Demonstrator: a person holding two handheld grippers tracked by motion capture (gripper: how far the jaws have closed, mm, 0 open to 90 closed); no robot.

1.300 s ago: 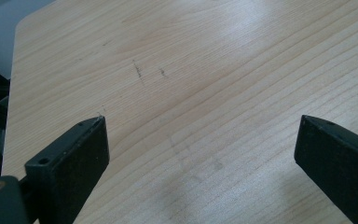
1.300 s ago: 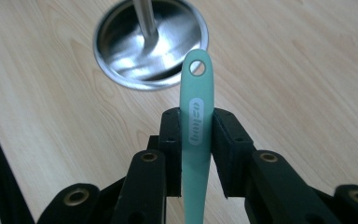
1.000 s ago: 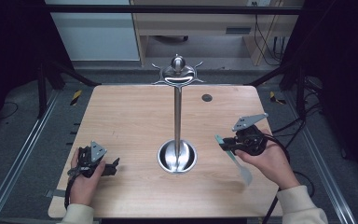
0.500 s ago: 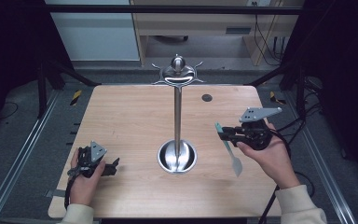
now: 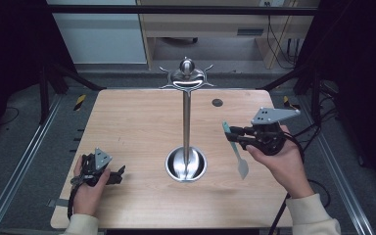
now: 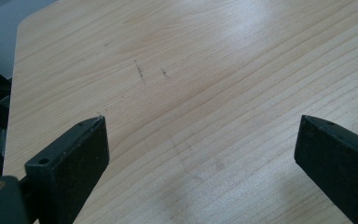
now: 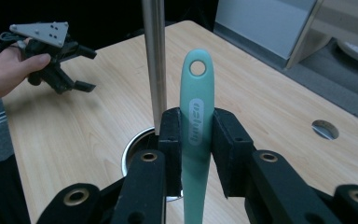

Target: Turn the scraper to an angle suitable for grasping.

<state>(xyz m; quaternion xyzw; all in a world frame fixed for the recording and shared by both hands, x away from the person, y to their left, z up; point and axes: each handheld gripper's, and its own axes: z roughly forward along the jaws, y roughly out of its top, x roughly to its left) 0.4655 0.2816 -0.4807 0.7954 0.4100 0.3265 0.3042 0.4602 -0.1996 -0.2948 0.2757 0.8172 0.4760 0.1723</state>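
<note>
**Two grippers: right clamped on spatula, left open and idle**

Right gripper: jaws closed on the handle of a mint-green plastic spatula. Lifted clear of the light wooden table, right of the polished steel utensil stand. High view: handle end points toward the stand's pole, pale blade hangs down and toward the person, above the tabletop. Right gripper view: spatula stands upright between the two black pads, which grip it at the embossed lettering; hanging hole at the handle tip sits above the jaws. Stand's pole is just behind and slightly left of the handle, apart from it. Round base dish shows below.

Left gripper: resting low at the near-left corner of the table, held in the person's left hand. Left gripper view: jaws spread wide, bare wood grain between them, holding nothing. Well apart from the stand and spatula.

Stand top carries a ring of hooks with a ball finial. Small round grommet hole in the table, far right of the pole.
</note>
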